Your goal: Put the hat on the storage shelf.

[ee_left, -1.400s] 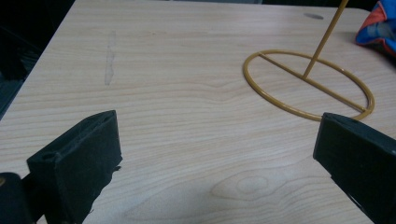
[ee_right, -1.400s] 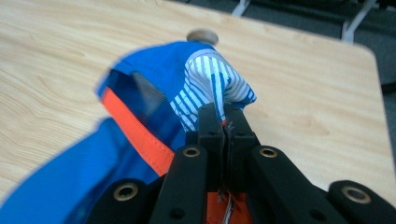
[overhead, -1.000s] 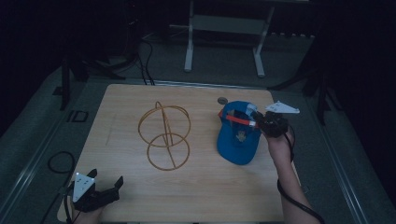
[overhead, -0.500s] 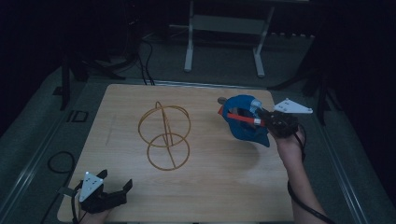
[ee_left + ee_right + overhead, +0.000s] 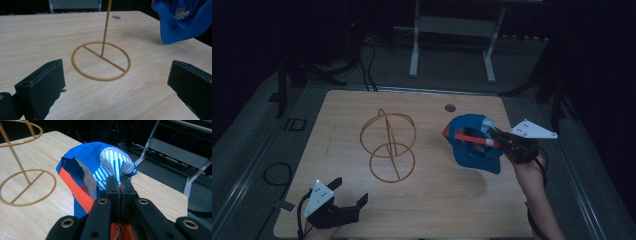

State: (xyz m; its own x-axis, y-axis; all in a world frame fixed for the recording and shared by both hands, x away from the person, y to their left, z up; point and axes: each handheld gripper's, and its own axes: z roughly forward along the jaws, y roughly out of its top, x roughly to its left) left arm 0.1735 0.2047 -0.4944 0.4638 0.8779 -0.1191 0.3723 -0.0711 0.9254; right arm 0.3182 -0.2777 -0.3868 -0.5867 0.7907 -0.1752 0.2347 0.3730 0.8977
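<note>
At about seven o'clock on the table (image 5: 432, 210), nearest the person, the left claw (image 5: 349, 200) hovers with its jaws spread wide apart and nothing between them. In the left gripper view it looks across bare wood at the round base of the gold wire stand (image 5: 101, 61), whose thin upright rod rises from the crossbar at the ring's middle.

Farther in, near the table's centre and slightly toward ten o'clock, the gold wire stand shows its two upper hoops crossed above the base ring — it stands upright and apart from both claws.

At three o'clock the right claw (image 5: 492, 136) is clamped tight on the blue cap (image 5: 472, 150), jaws pressed together on a fold of its striped lining beside the orange band. The blue cap hangs lifted off the wood, opening turned toward the stand — its shadow falls on the table beneath.

Beyond, toward twelve o'clock, a small round grommet (image 5: 450, 107) sits in the table near the far edge.
</note>
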